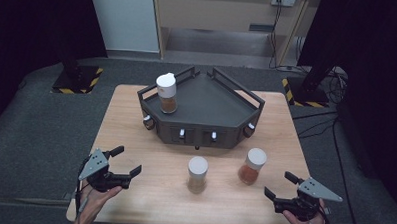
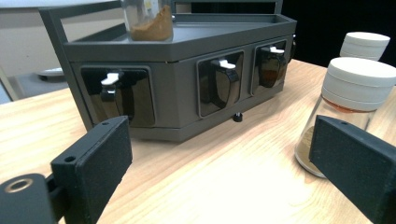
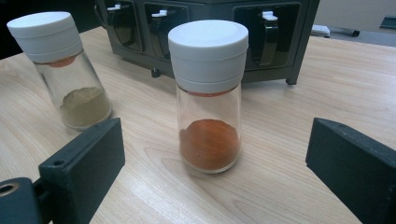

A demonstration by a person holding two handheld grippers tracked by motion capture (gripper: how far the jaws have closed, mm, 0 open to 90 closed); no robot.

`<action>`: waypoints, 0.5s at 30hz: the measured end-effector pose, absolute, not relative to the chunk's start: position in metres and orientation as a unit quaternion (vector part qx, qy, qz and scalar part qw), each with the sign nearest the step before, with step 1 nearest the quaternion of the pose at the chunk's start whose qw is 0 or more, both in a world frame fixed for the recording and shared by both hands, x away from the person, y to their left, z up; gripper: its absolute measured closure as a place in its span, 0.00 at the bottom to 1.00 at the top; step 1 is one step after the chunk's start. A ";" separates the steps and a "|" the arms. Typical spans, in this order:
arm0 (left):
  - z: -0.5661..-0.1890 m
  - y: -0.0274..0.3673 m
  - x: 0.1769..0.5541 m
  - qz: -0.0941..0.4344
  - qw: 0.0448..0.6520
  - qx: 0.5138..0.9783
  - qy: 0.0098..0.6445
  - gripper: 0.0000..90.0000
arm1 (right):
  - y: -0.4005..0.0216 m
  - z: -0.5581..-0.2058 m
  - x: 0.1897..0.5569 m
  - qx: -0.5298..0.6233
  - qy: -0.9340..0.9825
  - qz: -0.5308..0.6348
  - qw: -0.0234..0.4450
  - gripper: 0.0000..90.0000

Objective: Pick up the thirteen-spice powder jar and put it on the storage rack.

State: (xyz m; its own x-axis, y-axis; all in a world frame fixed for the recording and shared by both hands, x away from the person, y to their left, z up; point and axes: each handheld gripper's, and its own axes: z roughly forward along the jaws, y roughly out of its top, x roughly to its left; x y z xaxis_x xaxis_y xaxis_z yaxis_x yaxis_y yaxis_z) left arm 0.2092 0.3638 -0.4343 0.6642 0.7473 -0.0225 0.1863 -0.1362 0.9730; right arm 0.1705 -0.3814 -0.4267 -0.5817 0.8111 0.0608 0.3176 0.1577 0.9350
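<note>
Both my grippers are low over the tabletop (image 1: 135, 140) right now; left gripper (image 1: 120, 162) has its fingers spread wide with nothing between them, and the right gripper (image 1: 279, 186) is the same, wide open and holding nothing.

The jar with the orange-red powder (image 3: 208, 95) stands upright just ahead of my right fingers, lined up with the gap between them but not touching either one; white cap on top. The jar with the pale tan powder (image 1: 197, 174) sits upright between my two grippers, off beyond my left fingers' right side; in the left gripper view it's just behind the right-hand finger, whether touching I can't tell.

Further out past both jars is the dark corner rack (image 1: 207, 100) with little drawers along its front; a third jar with brown powder (image 1: 167, 93) stands on top of it, well apart from my fingers.
</note>
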 end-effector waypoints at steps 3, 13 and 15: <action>-0.440 0.366 0.209 0.243 0.573 0.711 0.329 0.06 | -0.381 -0.427 0.170 0.389 0.723 0.519 0.238 0.05; -0.451 0.370 0.209 0.234 0.579 0.709 0.328 0.06 | -0.382 -0.427 0.170 0.388 0.723 0.520 0.238 0.05; -0.453 0.372 0.208 0.237 0.580 0.708 0.325 0.06 | -0.382 -0.427 0.171 0.387 0.722 0.521 0.239 0.05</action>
